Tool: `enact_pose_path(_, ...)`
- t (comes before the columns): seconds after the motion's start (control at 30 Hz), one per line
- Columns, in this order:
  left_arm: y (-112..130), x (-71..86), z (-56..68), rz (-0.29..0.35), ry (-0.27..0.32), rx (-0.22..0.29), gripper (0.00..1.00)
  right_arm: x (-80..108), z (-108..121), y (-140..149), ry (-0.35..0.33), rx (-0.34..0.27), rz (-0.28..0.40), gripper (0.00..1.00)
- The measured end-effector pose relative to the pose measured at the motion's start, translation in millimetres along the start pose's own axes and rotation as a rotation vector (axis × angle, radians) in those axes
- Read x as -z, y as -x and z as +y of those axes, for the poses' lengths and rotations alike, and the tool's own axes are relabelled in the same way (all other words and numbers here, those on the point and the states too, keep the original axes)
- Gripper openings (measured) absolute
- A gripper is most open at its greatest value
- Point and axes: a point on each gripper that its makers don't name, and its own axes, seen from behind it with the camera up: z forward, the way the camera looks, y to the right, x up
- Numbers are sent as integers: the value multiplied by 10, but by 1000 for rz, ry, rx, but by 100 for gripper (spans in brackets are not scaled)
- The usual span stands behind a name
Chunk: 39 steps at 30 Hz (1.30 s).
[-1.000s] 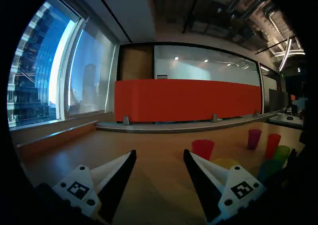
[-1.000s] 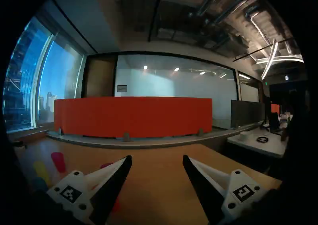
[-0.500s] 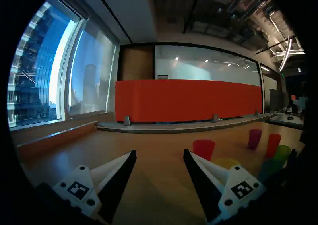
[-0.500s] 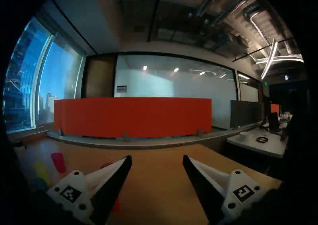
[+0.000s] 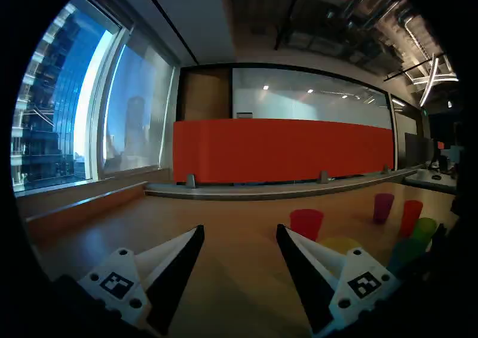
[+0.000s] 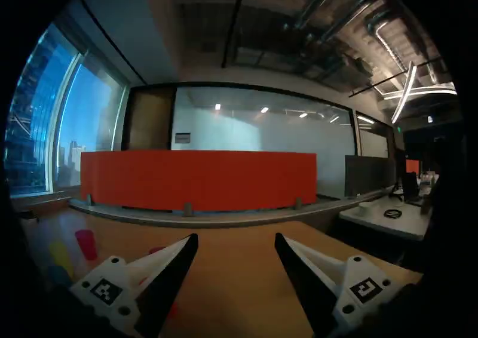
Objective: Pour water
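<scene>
Several plastic cups stand on the wooden table (image 5: 239, 230). In the left gripper view a red cup (image 5: 306, 223) sits just past the right finger, with a yellow cup (image 5: 338, 244) behind that finger, a purple cup (image 5: 382, 207), an orange-red cup (image 5: 410, 216) and a green cup (image 5: 423, 230) farther right. My left gripper (image 5: 239, 236) is open and holds nothing. In the right gripper view a pink cup (image 6: 86, 243) and a yellow cup (image 6: 60, 256) stand at the far left, and a red cup (image 6: 173, 308) peeks beside the left finger. My right gripper (image 6: 236, 242) is open and empty.
An orange divider panel (image 5: 281, 150) runs along the table's far edge. Large windows (image 5: 71, 123) line the left side. A second desk (image 6: 388, 215) with a cable and small items stands to the right. Bare wood (image 6: 239, 278) lies ahead of both grippers.
The right gripper view has tilted slightly upward, so the divider sits a little lower in the picture. The left gripper has barely moved.
</scene>
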Motion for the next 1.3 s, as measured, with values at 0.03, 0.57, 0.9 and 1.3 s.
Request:
enact_pose_path(0.03,1,1,1,0,0,0,89,3,5,-6,-4,-1,4,99)
enact_pose_path(0.57,-8,2,1,0,0,0,89,-2,-226,265,-116,-13,-1,99)
enact_pose_path(0.9,-4,-1,1,0,0,-1,89,-118,-443,242,-149,-16,23,99)
enact_pose_path(1.3,-4,1,-3,0,0,-1,89,-212,-591,455,-166,-18,3,99)
